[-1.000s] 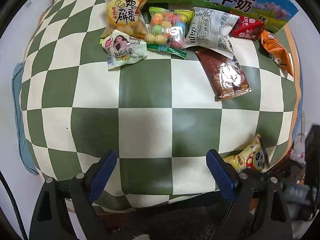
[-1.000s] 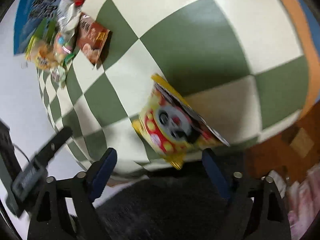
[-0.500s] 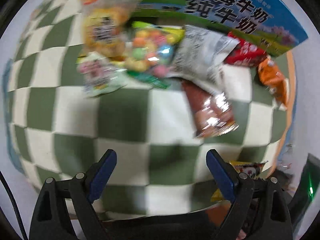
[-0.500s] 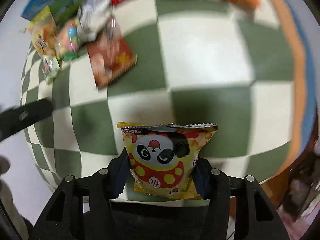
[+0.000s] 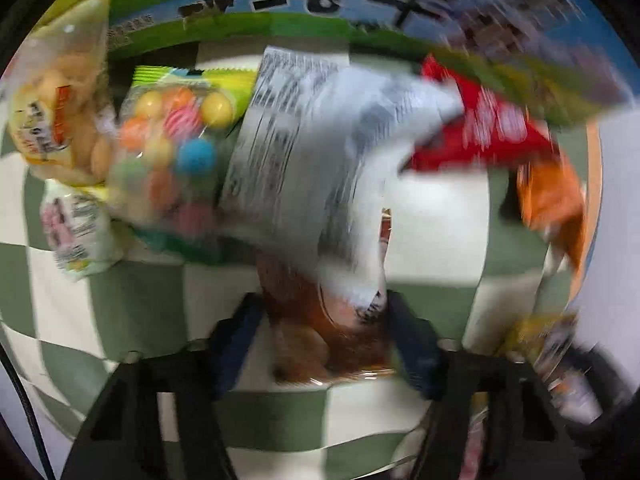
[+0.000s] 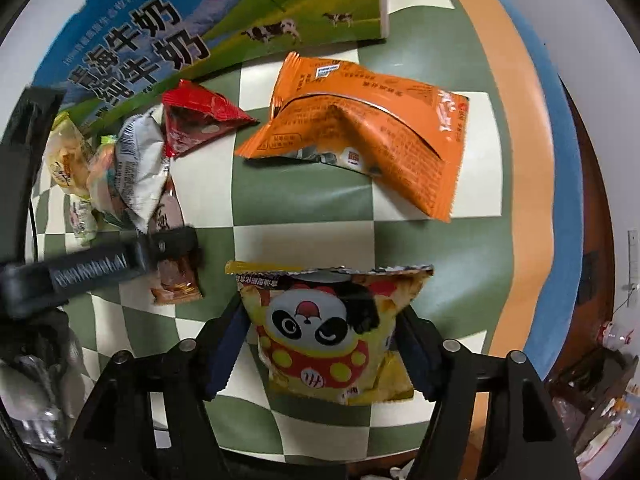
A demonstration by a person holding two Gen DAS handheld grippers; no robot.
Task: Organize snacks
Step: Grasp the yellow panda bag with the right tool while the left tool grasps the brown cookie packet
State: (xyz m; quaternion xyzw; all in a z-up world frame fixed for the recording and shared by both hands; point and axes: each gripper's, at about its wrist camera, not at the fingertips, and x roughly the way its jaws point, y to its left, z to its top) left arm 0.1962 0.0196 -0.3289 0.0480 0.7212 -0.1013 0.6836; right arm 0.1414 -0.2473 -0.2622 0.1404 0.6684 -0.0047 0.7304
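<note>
A brown snack packet lies on the checkered cloth, partly under a white printed packet. My left gripper points straight down over it. Its jaws are closing, and the blurred picture shows the pads against the packet's two sides. From the right wrist view, one of the left gripper's fingers rests across that brown packet. My right gripper holds a yellow panda packet above the cloth. Its jaws are opening a little, with the pads still on the packet's sides.
A blue and green milk carton box stands at the back. Against it lie an orange packet, a red packet, a bag of coloured candy balls, a yellow biscuit bag and a small white packet. The cloth's orange border runs down the right.
My left gripper dropped toward the snack pile and its jaws narrowed around the brown packet. My right gripper closed on the panda packet, lifted it and swung toward the orange packet.
</note>
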